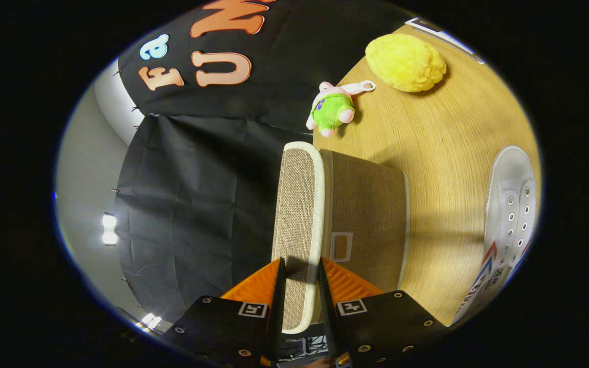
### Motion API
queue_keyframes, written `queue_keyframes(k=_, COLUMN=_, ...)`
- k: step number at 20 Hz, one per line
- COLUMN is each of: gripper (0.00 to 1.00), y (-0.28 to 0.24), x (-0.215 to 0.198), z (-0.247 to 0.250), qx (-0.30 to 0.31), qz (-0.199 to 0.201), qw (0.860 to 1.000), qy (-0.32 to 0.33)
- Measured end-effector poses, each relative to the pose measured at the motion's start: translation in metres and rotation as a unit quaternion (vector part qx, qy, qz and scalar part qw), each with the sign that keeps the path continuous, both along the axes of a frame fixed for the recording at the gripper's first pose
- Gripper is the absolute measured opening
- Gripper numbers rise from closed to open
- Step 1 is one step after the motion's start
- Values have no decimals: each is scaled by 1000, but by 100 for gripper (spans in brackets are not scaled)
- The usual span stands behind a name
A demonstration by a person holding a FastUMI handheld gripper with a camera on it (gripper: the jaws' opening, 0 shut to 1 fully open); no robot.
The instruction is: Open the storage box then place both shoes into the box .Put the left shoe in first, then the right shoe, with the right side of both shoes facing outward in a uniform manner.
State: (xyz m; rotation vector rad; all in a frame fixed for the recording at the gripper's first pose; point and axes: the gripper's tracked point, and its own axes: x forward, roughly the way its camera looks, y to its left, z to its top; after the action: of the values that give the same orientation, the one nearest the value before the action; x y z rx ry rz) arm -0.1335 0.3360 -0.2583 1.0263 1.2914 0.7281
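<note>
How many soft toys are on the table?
2. A pink plush in green clothes lies at the table's edge beyond the storage box, whose lid the jaws grip. A fluffy yellow plush sits farther off. More may be hidden.

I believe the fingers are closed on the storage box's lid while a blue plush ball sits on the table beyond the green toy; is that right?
Nearly. In the gripper view the plush ball is yellow, not blue. The rest holds: the gripper has both fingers pressed on the lid of the storage box, with the green toy on the table.
</note>
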Motion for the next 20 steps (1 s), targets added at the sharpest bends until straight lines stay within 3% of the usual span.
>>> queue_keyframes(k=5, gripper=35, y=8, x=2, z=17, qx=34, qz=-7, qw=999, qy=9)
queue_keyframes(k=9, gripper=18, y=10, x=27, z=43, qx=46, qz=-36, qw=998, qy=-17)
queue_keyframes(k=11, gripper=16, y=16, x=35, z=66, qx=75, qz=-44, qw=996, qy=-24)
queue_keyframes(k=20, gripper=16, y=84, x=31, z=131, qx=47, qz=15, qw=992, qy=-119)
